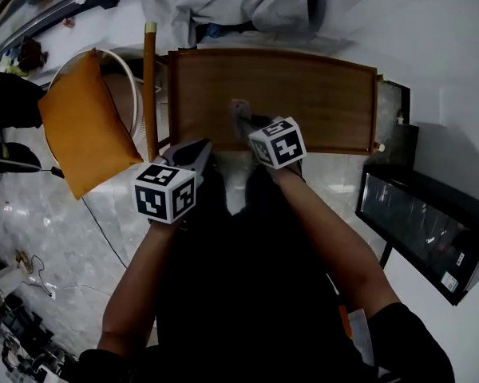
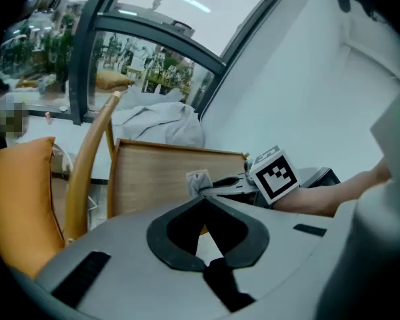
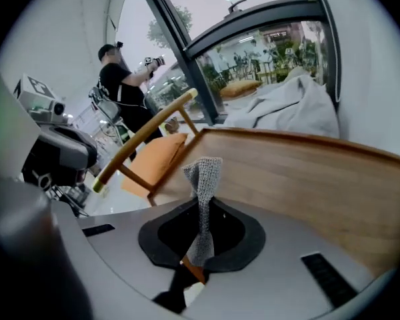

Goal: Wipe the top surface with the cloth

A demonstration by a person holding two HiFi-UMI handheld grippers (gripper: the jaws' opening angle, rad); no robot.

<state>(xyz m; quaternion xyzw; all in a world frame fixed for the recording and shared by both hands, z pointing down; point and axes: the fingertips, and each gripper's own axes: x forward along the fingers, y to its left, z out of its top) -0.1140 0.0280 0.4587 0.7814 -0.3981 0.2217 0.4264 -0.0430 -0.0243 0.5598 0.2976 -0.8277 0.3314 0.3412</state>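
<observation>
The grey knitted cloth point(image 3: 204, 172) stood pinched upright between the fingers of the right gripper point(image 3: 204, 204), its bunched end poking past the fingertips. The bare brown wooden top surface point(image 3: 307, 179) stretched just beyond them.

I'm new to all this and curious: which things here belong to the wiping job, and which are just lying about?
Job: grey cloth, right gripper holding it, wooden table top.
Lying about: orange cushion, wooden chair, grey fabric heap, black cabinet, shut left gripper.
</observation>
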